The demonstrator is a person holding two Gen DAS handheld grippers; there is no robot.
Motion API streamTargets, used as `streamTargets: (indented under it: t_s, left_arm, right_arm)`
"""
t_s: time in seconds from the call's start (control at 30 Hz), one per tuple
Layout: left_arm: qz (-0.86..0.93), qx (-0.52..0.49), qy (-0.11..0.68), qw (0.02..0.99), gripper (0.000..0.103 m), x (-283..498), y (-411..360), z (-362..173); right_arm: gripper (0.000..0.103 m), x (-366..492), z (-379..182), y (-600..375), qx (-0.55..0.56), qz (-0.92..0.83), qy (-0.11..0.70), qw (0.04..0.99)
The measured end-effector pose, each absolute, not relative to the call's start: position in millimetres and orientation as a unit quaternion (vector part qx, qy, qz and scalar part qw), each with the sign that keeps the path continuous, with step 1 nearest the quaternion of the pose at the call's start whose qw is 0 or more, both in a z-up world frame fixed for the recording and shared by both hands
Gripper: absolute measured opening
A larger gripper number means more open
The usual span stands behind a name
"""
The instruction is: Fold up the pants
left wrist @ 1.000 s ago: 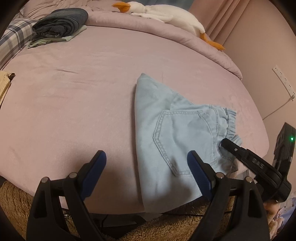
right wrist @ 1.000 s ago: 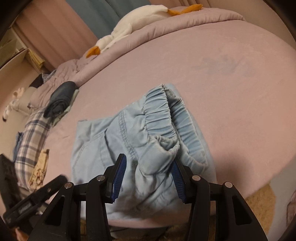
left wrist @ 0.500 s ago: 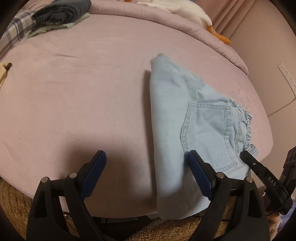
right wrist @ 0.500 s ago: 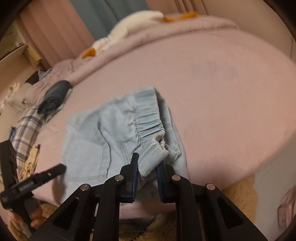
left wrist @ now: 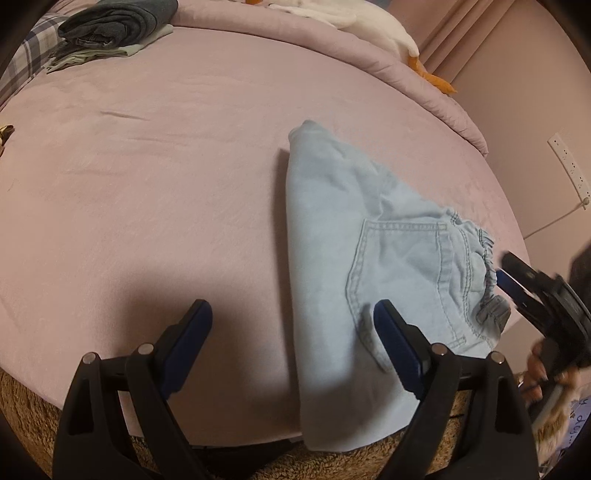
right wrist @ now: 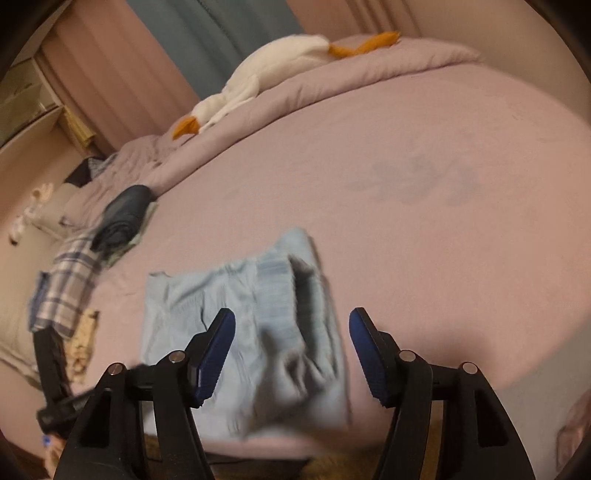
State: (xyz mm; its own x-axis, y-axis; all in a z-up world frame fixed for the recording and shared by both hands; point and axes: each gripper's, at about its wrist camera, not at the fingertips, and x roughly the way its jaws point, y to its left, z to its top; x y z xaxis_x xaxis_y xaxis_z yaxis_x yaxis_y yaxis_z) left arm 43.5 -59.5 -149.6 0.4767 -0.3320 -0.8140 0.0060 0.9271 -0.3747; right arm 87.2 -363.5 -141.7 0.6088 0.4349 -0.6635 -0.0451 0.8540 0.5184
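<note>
Light blue denim pants (left wrist: 354, 266) lie folded on the pink bed (left wrist: 166, 177), near its front edge, with a back pocket up and the elastic waistband to the right. My left gripper (left wrist: 291, 332) is open and empty, just above the bed, left of the pocket. My right gripper (right wrist: 291, 343) is open and empty over the waistband end of the pants (right wrist: 258, 332). It also shows in the left wrist view (left wrist: 517, 291), beside the waistband.
A stack of folded dark clothes (left wrist: 114, 26) lies at the far left of the bed. A white goose plush (right wrist: 266, 70) rests on the rolled duvet at the back. A plaid cloth (right wrist: 70, 273) lies at the left. A wall socket strip (left wrist: 567, 162) is at the right.
My right gripper was shut on the waistband half a second ago. It has let go and opened, and the waistband has dropped onto the pants. My left gripper stayed open.
</note>
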Motion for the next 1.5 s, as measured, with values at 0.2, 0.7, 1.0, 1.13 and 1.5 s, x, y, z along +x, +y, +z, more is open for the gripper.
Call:
streamTargets:
  t_s: [0.2,0.7,1.0,1.13,1.5]
  left_arm:
    - [-0.094,-0.159,0.499,0.847,0.089,47.0,-64.0,-144.6]
    - [-0.083,-0.168,0.493,0.849,0.088,52.3,-63.4,-140.1]
    - [-0.086,-0.167,0.503,0.843,0.088,49.7,-65.8,-145.1]
    - [-0.088,-0.166,0.502,0.844,0.089,47.1,-64.4,-144.2]
    - [-0.098,-0.157,0.499,0.847,0.088,44.5,-67.4,-140.2]
  right_arm:
    - [0.037,113.1,-161.3,-338.3,0.194,0.147,0.445,0.861]
    - [0.019,118.4,-164.4,-340.9,0.183,0.123,0.434,0.873]
    - [0.059,98.9,-144.0,-346.0,0.203,0.133,0.437,0.866]
    - [0.068,87.4,-143.3,-345.8,0.201,0.152,0.439,0.862]
    - [0.029,70.7,-148.9,-339.9,0.179,0.136,0.424,0.877]
